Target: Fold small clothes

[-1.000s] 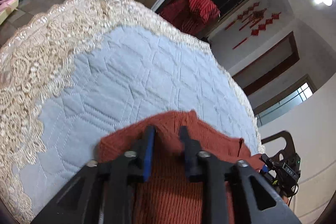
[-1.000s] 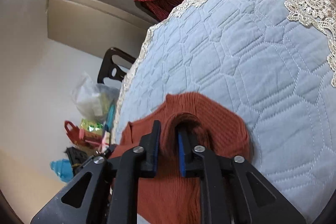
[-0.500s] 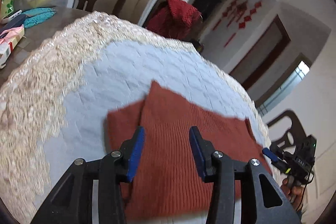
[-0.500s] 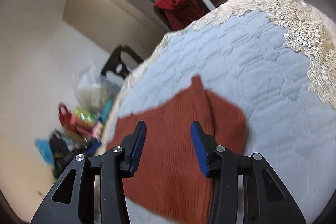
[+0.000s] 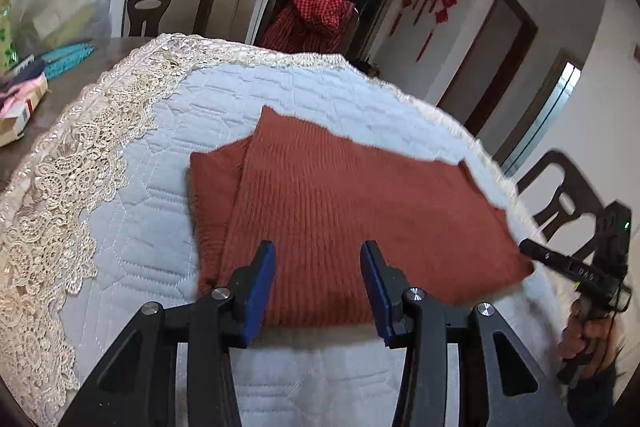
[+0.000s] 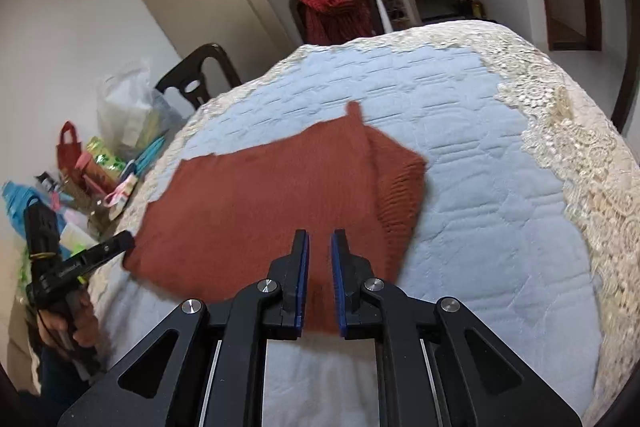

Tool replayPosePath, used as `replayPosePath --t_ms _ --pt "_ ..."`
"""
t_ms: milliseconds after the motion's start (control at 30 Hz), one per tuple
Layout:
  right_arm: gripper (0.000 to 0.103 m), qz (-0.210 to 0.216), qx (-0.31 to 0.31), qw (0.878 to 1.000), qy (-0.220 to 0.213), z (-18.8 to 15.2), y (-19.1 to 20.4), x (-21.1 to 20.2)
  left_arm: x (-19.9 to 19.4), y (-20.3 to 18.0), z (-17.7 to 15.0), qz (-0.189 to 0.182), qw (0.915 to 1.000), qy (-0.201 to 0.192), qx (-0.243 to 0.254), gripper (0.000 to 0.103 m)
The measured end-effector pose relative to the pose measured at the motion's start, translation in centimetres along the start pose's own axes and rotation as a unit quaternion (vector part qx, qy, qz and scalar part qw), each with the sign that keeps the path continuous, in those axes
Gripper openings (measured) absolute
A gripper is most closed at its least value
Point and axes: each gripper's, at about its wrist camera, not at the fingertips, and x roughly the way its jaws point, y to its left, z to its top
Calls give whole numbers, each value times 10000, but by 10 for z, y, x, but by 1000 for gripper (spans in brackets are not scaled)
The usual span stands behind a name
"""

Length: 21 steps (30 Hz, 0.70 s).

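- the sweater (image 5: 352, 211) lies flat and folded on the blue quilted cover (image 5: 132, 227) of the desk, near the middle of the quilt, with a narrower flap showing at its 9 o'clock side in the left wrist view.
- the left gripper (image 5: 318, 287) hovers over the sweater's near edge with its jaws moderately wide and nothing between them; the cloth lies below, not pinched.
- the right gripper (image 6: 319, 279) has its jaws closing to a narrow slit above the near edge; i see no cloth caught in the gap.
- risk: if the right jaws close while low over the knit, they may snag a single layer, and lifting it would pull the fold open.
- risk: the ribbed knit looks soft and stretchy; a pinch at one point only would probably drag the top layer sideways and leave the edges uneven.
- risk: the flap at 3 o'clock in the right wrist view sticks out past the main panel; another fold made without tucking it would likely leave a lopsided bundle.
- risk: the lace border (image 6: 580, 155) lies at 2 o'clock of the sweater; a jaw tip that slides along the desk could hook its loops and shift the whole cover.
- risk: both views are blurred, so i cannot tell how well the layers are aligned.
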Motion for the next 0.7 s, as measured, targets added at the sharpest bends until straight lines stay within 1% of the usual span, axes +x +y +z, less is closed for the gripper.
replayPosePath --t_ms 33,67,100,133,167,233,367,467,533,567,600,633,700 --pt "11 -67 -7 10000 47 -2 -1 4 7 2 -2 109 9999 114 17 47" --pt "11 -275 52 9994 191 -7 -7 11 11 4 -4 150 9997 169 5 46" --pt "11 -306 111 9992 231 -9 -9 14 9 2 -4 171 9998 127 30 46" --pt "11 -266 133 9994 173 -9 -9 10 6 -1 -3 230 9996 107 78 46" --pt "11 -314 94 9994 132 -7 -5 6 2 -5 -2 268 9995 59 139 46" --pt "12 -347 -108 9993 40 -7 7 0 -4 -17 -2 278 9992 -52 299 47" --pt "12 4 -506 9985 197 -14 42 8 -1 -49 -8 69 9980 -47 628 47" --pt "12 107 -798 9961 369 -22 64 25 15 -66 -12 44 9971 137 752 47" --pt "12 178 -888 9949 448 -25 70 34 28 -74 -16 25 9954 289 913 47" --pt "13 166 -960 9939 517 -27 71 40 37 -77 -17 159 9942 467 957 47" --pt "13 102 -939 9937 610 -28 70 43 38 -78 -16 215 9939 491 965 47" --pt "13 132 -874 9941 635 -27 67 43 34 -78 -14 186 9945 418 947 47" --pt "13 91 -897 9944 545 -25 66 35 28 -76 -11 188 9946 393 942 47"
